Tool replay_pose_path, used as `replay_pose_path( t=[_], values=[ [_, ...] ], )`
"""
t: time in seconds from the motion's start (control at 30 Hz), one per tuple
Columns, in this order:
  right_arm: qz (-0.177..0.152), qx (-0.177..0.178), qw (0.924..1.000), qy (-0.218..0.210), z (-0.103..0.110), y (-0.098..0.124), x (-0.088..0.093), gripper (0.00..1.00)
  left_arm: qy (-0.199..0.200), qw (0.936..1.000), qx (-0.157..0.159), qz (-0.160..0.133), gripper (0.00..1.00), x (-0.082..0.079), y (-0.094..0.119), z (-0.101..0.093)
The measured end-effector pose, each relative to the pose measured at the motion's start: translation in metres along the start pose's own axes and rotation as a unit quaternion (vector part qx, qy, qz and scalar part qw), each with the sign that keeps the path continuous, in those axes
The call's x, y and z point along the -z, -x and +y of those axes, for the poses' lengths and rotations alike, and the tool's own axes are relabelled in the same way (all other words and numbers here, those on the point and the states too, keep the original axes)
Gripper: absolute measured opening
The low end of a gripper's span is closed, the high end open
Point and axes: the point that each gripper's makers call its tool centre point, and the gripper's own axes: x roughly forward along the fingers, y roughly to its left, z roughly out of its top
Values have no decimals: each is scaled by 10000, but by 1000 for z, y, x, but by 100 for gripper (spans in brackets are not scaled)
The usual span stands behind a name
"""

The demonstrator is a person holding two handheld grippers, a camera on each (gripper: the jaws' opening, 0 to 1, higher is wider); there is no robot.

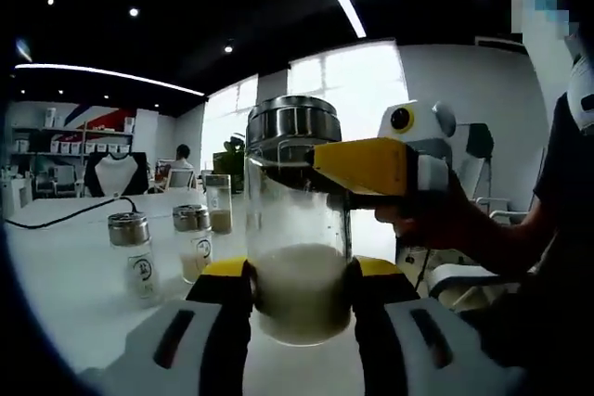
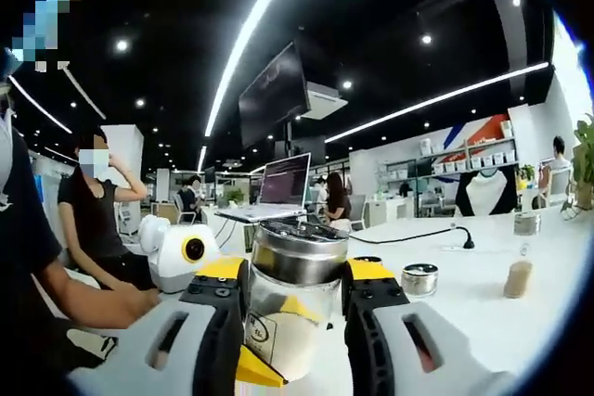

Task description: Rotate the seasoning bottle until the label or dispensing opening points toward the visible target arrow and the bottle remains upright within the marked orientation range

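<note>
A: Nearest the lens in the left gripper view, the left gripper (image 1: 299, 289) has its jaws pressed on both sides of the bottle (image 1: 297, 229), low on the glass body; it is holding it; the bottle stands upright at the middle of the view, on or just above the white surface (image 1: 65, 275); I cannot tell which.

B: And the right gripper (image 2: 295, 299)?

A: In its own view it is clamped on the same bottle just under the steel cap (image 2: 299, 249); in the left gripper view it comes in from 3 o'clock, its yellow jaw against the neck.

B: How will the bottle handle?

A: My guess: glass, so stiff, smooth and breakable; roughly a third full of pale powder, so bottom-heavy and not very heavy; the glass may slip under the pads when twisted; the ribbed cap looks the surer hold for turning, the low body for steadying.

B: Label? Arrow?

A: A small round mark (image 2: 259, 329) shows on the glass at 7 o'clock in the right gripper view; I see no arrow.

B: Room to move?

A: Three small shakers (image 1: 130, 252) stand at 9 to 10 o'clock, well apart; a black cable (image 1: 65, 218) lies beyond them; in the right gripper view a loose cap (image 2: 420, 278) lies near at 3 o'clock; the surface edge is not plainly seen on the person's (image 1: 557, 229) side.
</note>
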Motion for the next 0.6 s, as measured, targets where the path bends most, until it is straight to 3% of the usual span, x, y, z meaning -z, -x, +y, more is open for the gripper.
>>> replay_pose_path(
  t=[0.1, 0.2, 0.27, 0.47, 0.6],
  values=[
    [-11, -123, 9999, -6, 5, -2, 0, 39, 113, 9997, 166, -108, 44, -2, 0, -5],
    [275, -258, 9990, -247, 7, -7, 8, 40, -72, 9997, 212, -16, 44, 0, 0, -7],
    [427, -114, 9988, -192, 5, -6, 11, 40, -195, 9997, 145, 94, 44, 3, -1, -5],
    [254, 74, 9995, 192, 7, -7, 3, 39, -93, 9999, 79, 48, 44, -2, -5, -4],
    [186, 137, 9997, 87, -4, -6, 3, 38, 42, 9997, -216, 47, 47, -1, -5, 4]
  ],
)
